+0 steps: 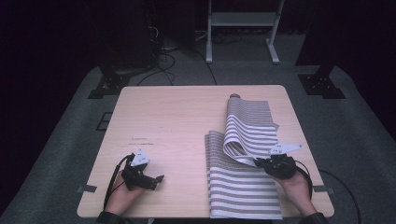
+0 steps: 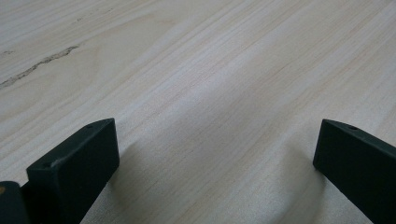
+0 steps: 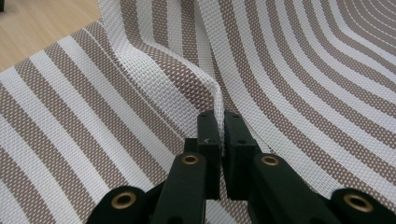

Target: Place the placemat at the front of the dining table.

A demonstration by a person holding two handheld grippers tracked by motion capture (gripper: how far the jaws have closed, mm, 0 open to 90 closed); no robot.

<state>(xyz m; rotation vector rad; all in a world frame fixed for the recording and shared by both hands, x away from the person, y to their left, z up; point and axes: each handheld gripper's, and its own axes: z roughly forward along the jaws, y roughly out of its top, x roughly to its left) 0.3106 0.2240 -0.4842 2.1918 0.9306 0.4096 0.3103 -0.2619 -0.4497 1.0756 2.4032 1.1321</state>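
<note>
Table: I see the wooden table (image 1: 187, 116), bare on its left half, grey carpet around it.
Mat: my striped mat (image 1: 243, 182) lies on the right half, brown and white woven mesh, its far part lifted and curled back over the flat near part.
Right gripper: I have my right gripper (image 3: 218, 122) pinched tight on a raised fold of the mat's edge, the weave caught between both pads.
Left gripper: my left gripper (image 1: 156, 181) rests low over bare wood well apart from the mat, jaws spread wide, nothing between them.
Mark: a faint dark streak (image 2: 39, 65) on the wood ahead.
</note>
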